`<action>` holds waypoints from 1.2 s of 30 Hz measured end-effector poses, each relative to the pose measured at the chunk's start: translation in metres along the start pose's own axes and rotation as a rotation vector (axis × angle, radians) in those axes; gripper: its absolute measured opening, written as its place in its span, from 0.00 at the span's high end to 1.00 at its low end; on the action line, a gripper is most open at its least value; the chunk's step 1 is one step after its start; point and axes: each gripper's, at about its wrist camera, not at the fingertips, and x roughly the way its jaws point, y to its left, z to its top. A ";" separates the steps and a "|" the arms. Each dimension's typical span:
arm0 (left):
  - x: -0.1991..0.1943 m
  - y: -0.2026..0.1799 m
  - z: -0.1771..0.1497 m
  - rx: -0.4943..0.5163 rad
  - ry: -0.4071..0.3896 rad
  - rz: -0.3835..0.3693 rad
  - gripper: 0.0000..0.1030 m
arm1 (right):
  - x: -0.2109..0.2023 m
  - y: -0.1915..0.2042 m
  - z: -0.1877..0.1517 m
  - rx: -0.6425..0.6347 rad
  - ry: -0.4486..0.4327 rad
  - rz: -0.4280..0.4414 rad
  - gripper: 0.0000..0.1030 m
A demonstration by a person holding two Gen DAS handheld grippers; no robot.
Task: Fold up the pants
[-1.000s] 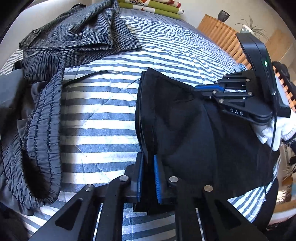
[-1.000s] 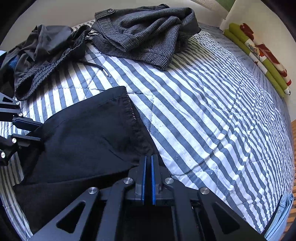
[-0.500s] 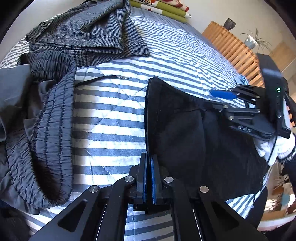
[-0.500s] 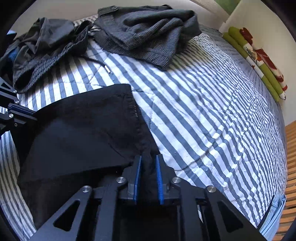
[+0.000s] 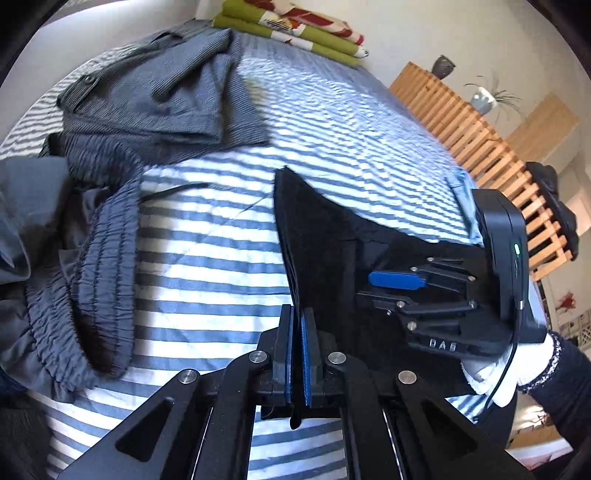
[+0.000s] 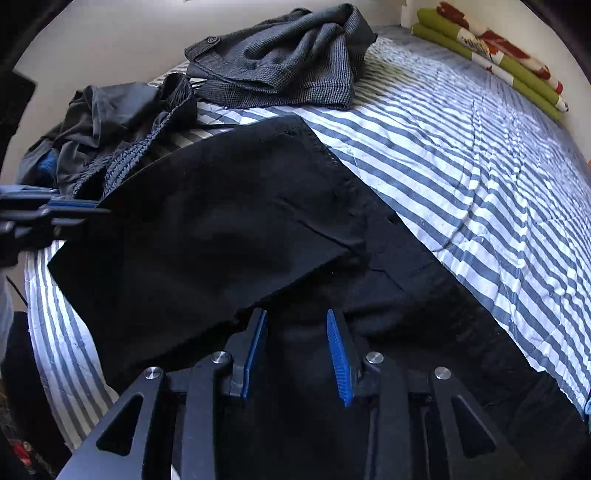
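Note:
Black pants (image 6: pixel 207 229) lie folded on the striped bed, a top layer doubled over the lower one. My left gripper (image 5: pixel 297 314) is shut on the near edge of the black pants (image 5: pixel 325 236), several fabric layers pinched between its blue pads. In the right wrist view the left gripper (image 6: pixel 99 207) holds the fold's left corner slightly raised. My right gripper (image 6: pixel 295 321) is open just above the dark cloth, nothing between its fingers. The left wrist view also shows the right gripper (image 5: pixel 364 286) over the pants, held by a white-gloved hand (image 5: pixel 517 365).
Grey checked trousers (image 6: pixel 280 62) lie crumpled at the bed's far end. A dark grey garment with an elastic waistband (image 5: pixel 74 258) lies left of the pants. Folded green and red bedding (image 5: pixel 295 33) sits against the wall. A wooden slatted board (image 5: pixel 480 147) borders the right side.
My right gripper opened, let go of the pants and drew back a little. My left gripper closed on the pants' edge and stays clamped there.

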 end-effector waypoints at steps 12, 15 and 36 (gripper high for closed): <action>0.032 -0.114 -0.038 0.168 0.007 -0.082 0.97 | -0.077 -0.074 -0.010 0.417 -0.049 0.317 0.41; 0.034 -0.122 -0.039 0.160 0.005 -0.106 0.97 | -0.071 -0.071 -0.007 0.388 -0.015 0.313 0.41; -0.017 -0.137 -0.063 0.191 -0.022 -0.100 0.53 | -0.187 -0.161 -0.077 0.546 -0.055 0.145 0.97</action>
